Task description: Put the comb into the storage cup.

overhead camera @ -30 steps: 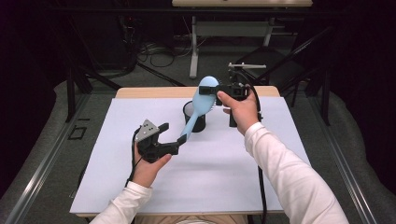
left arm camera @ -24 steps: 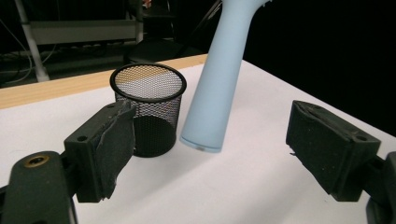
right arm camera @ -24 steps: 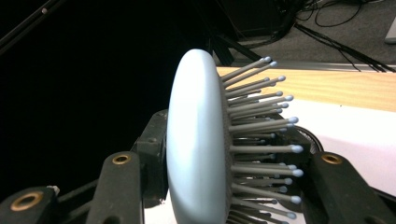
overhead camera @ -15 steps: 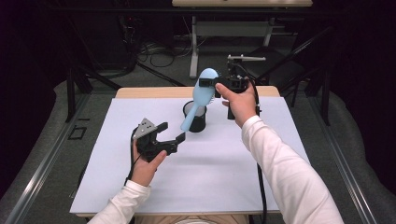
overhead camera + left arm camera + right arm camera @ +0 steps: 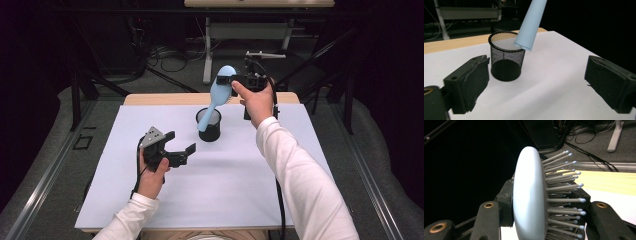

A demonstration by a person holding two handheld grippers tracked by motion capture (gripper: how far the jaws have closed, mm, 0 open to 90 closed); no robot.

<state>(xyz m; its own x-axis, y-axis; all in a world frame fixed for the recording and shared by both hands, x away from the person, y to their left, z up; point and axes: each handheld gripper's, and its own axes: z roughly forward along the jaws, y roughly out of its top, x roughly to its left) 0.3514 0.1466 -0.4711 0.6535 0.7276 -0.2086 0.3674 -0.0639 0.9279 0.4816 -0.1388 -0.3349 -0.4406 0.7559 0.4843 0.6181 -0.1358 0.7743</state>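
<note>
While hairbrush handle hangs above mesh cup | right hand-held gripper clamps brush head | left hand-held gripper wide open, empty

You hold a pale blue hairbrush with grey bristles that end in light blue tips. At 6 o'clock from it stands a black cup of fine wire mesh. Both your grippers are black: left gripper, right gripper. The table cover is plain white, your sleeves are white too.

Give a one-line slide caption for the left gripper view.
Pale blue brush handle poised over black mesh cup.
</note>
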